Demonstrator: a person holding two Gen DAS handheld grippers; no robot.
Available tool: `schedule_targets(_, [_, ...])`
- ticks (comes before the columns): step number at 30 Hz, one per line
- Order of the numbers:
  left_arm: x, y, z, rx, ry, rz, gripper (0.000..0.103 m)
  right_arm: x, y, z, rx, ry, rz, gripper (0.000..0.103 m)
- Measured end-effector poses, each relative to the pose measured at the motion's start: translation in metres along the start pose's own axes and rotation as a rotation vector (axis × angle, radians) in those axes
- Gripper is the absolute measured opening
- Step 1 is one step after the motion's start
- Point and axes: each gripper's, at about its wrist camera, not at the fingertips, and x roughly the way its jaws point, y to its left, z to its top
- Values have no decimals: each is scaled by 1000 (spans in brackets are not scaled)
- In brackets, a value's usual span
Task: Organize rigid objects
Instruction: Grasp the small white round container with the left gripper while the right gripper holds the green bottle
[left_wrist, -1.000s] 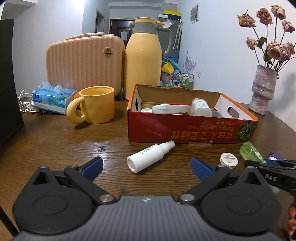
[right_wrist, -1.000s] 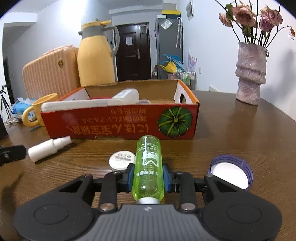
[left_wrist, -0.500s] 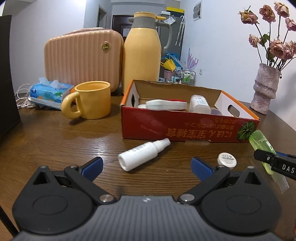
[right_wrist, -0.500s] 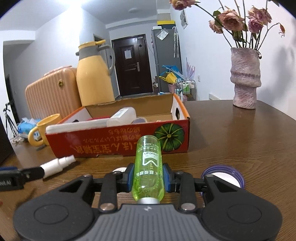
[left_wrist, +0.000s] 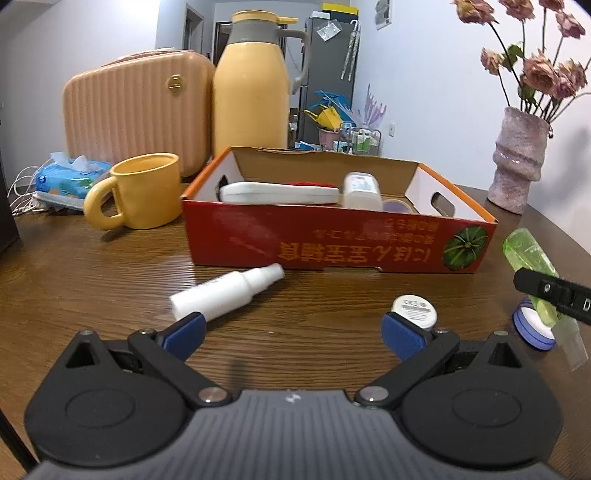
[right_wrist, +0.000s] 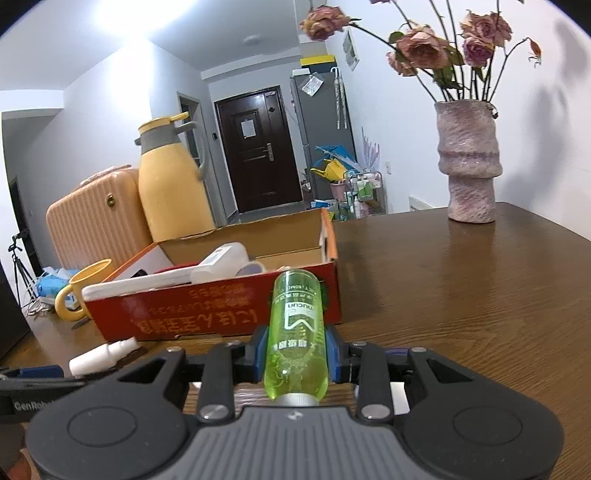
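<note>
Evidently mid-carry: clamps the green bottle (right_wrist: 295, 325) between the blue pads of the right gripper (right_wrist: 295, 354), shut firmly on its lower body, cap end toward the camera, base pointing to 12 o'clock, seemingly lifted clear of the table (right_wrist: 461, 314). Faces the red cardboard box (right_wrist: 184, 314) at 11 o'clock in the right wrist view, its near wall just beyond the bottle's base, with a flat white case (left_wrist: 277, 192), a white bottle (left_wrist: 360, 188) and something purple (left_wrist: 395, 205) already inside. Reads as the transport step for the green bottle: picked up, not yet over the box. Calls next for a carry forward and toward 11 o'clock, high enough to clear the near wall, then a lowering into the bare patch at the box's right end and a release only once low, to avoid a roll or a knock against the things inside. Shows the left gripper (left_wrist: 295, 328) wide open and empty, low over the table, with the white spray bottle (left_wrist: 225, 291) on its side at 11 o'clock in the left wrist view, base just beside the left pad but not between the pads. Leaves a small round white tin (left_wrist: 413, 310) at 1 o'clock, just beyond the right pad, and a blue-rimmed lid (left_wrist: 532, 332) at 3 o'clock, both on the table outside the box. Points to the spray bottle as the likely pick for the left gripper: needs a shift toward 11 o'clock to bracket the body, then a close across its width, not along its length.
</note>
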Motion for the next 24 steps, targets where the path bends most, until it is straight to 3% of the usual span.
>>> schedule_targets(21, [28, -82, -4, 130, 44, -29, 103, -4, -46, 10, 40, -26, -28, 30])
schedule_targets(24, [33, -91, -3, 142, 42, -11, 98, -5, -49, 10, 36, -24, -27, 30])
